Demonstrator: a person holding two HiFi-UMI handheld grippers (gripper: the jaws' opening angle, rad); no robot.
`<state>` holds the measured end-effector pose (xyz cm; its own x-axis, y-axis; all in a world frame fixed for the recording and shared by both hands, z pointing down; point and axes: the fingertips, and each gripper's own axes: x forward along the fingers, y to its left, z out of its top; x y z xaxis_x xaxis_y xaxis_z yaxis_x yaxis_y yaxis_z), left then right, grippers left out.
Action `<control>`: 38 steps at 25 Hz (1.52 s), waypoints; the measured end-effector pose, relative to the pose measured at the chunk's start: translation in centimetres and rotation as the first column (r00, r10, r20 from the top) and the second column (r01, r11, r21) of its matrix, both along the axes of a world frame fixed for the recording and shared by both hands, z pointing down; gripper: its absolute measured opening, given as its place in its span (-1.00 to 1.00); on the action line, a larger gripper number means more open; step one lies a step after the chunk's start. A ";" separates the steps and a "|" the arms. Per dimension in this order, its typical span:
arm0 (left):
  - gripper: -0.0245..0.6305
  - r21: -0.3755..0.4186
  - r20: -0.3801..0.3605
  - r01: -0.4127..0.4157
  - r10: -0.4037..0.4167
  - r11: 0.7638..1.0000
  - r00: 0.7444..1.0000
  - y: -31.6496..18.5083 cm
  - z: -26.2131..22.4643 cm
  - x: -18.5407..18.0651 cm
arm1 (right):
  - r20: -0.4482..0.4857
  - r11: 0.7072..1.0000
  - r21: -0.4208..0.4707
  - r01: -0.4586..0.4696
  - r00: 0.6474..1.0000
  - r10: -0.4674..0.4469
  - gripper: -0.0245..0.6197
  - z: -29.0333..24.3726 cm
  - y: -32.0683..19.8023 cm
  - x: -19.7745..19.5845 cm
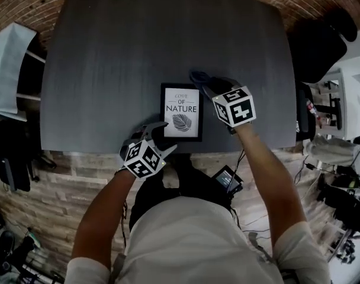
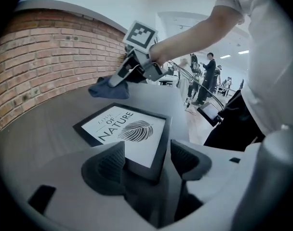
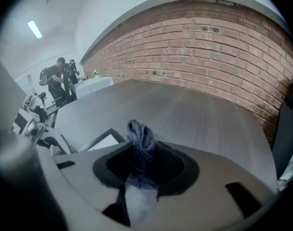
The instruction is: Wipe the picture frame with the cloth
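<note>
Nearest the wearer: a pale shirt and two bare forearms reach out over the front edge of a dark grey surface (image 1: 138, 40).
Left tongs (image 2: 147, 160): spread apart and angled down at the near edge of the picture frame (image 1: 181, 112). That edge sits between the jaws, and neither pad presses on it.
Picture frame: black-bordered, it lies flat on the surface, close to the front edge and about midway along it. Its white print reads "LOVE OF NATURE" above a dark leaf.
Right tongs (image 1: 208, 86): pressed together on the cloth (image 3: 141, 138), at the frame's far right corner, with the marker cube facing up.
Cloth: blue-grey and bunched, it pokes out past the jaw tips. It hangs just beside the frame's far right corner. Whether it touches the frame or the surface cannot be told.
Beyond the surface: a red brick wall (image 3: 209, 47) runs along the far side.
Farthest off: people (image 2: 209, 76) stand in a bright room.
</note>
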<state>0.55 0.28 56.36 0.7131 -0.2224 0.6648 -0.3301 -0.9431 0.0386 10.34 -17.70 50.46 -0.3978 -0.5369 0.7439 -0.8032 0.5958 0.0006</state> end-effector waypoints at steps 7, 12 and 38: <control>-0.07 -0.017 -0.006 0.057 -0.057 0.998 0.998 -0.6 0.0 -0.1 | 0.182 0.999 -0.016 0.049 0.982 -0.045 -0.50 0.5 -4.6 -7.0; -0.08 -0.035 -0.003 0.067 -0.067 0.997 0.998 -0.5 -0.1 -0.1 | 0.294 0.998 -0.042 0.041 0.956 -0.027 -0.50 0.8 -6.9 -10.8; -0.06 -0.018 0.061 0.090 -0.089 0.996 0.994 -0.3 0.2 -0.5 | 0.259 0.983 -0.108 0.147 0.959 -0.115 -0.51 4.1 -4.5 -13.7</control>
